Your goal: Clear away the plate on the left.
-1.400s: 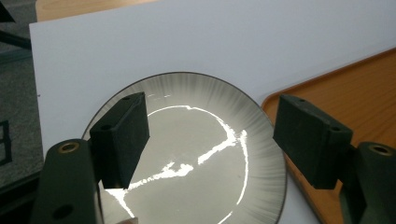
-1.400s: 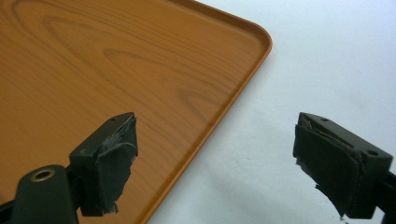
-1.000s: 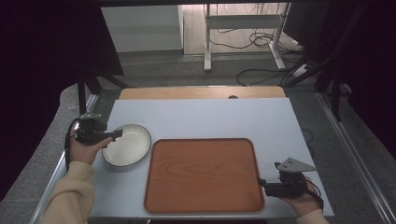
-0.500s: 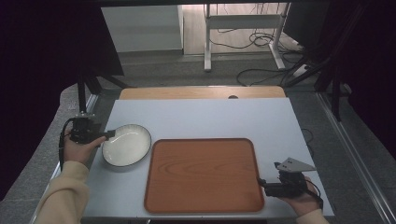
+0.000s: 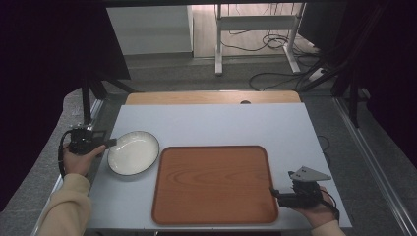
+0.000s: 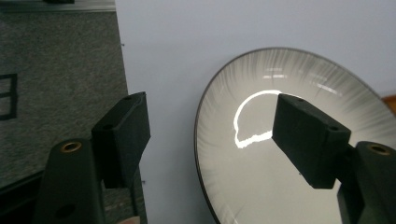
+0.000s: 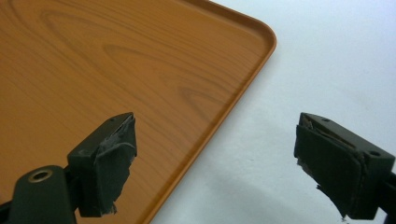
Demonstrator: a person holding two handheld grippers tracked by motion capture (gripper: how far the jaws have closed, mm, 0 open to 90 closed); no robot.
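The left gripper (image 5: pixel 111 143) has drawn back a little toward the table's left edge, and its jaws, spread wide, now straddle the near rim of the plate (image 5: pixel 134 152), which lies flat just left of the tray (image 5: pixel 214 184); I judge a rim grasp is about to close. The right gripper (image 5: pixel 273 191) has not moved, jaws wide over the tray's right edge. The table (image 5: pixel 211 123) is pale and bare otherwise, with grey floor, cables and dark curtains beyond.

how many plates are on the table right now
1. The white plate lies on the table, left of the wooden tray, with the left gripper open across its rim. The tray holds nothing.
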